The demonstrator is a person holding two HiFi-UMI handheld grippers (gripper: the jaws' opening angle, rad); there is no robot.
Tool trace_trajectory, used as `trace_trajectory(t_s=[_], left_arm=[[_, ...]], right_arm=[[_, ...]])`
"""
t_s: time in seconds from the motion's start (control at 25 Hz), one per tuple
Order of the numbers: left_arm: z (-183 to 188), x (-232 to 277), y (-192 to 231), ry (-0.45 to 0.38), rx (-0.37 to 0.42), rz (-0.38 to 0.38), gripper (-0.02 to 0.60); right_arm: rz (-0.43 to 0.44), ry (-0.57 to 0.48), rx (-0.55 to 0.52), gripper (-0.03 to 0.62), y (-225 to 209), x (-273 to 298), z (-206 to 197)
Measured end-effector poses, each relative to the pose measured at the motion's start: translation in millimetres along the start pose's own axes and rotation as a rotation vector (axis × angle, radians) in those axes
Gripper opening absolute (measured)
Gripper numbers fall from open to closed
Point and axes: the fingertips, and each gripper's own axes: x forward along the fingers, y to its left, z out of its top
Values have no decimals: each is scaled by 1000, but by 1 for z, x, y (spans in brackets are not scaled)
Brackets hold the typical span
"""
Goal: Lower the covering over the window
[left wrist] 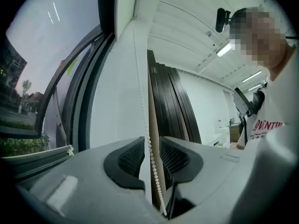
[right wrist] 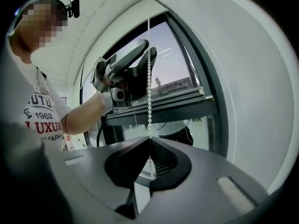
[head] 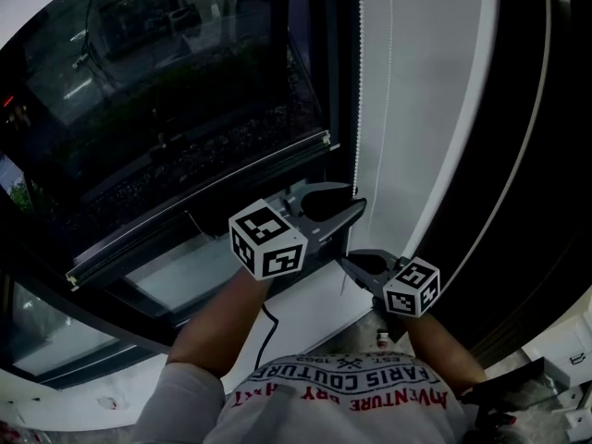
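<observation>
Left tongs (left wrist: 153, 139) gape around the bead chain (left wrist: 144, 120); right tongs (right wrist: 149, 139) pinch it tight.

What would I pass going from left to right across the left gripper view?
Sky outside → dark window frame → white wall strip → bead chain → dark panels → person's white T-shirt.

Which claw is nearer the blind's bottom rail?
Left. The left claw is open around the bead chain beside the bottom rail; the right claw grips the chain lower down.
</observation>
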Motion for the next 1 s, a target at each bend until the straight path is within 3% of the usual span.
trace_trajectory(t_s=[0.12,0.24,0.48,0.64,0.72,0.84,1.0], left_arm=[[1,5,1,23,-15,11,100],[0,5,4,28,-45,20,22],[-2,6,7,43,-84,26,8],[-28,10,5,132,-41,32,6],[-40,10,7,128,-65,31,6],[-56,8,10,124,-106,39,6],[-92,7,8,194,-95,48,6]], right_arm=[[-4,-1,0,11,0,-1,0],[-9,-4,2,11,-1,-2,0],[-12,-2,5,11,-4,-1,-1],[5,57,43,11,-3,6,-24],[27,57,104,11,-2,8,-35],[11,88,113,11,-8,8,-51],[-9,173,135,11,-15,10,-86]])
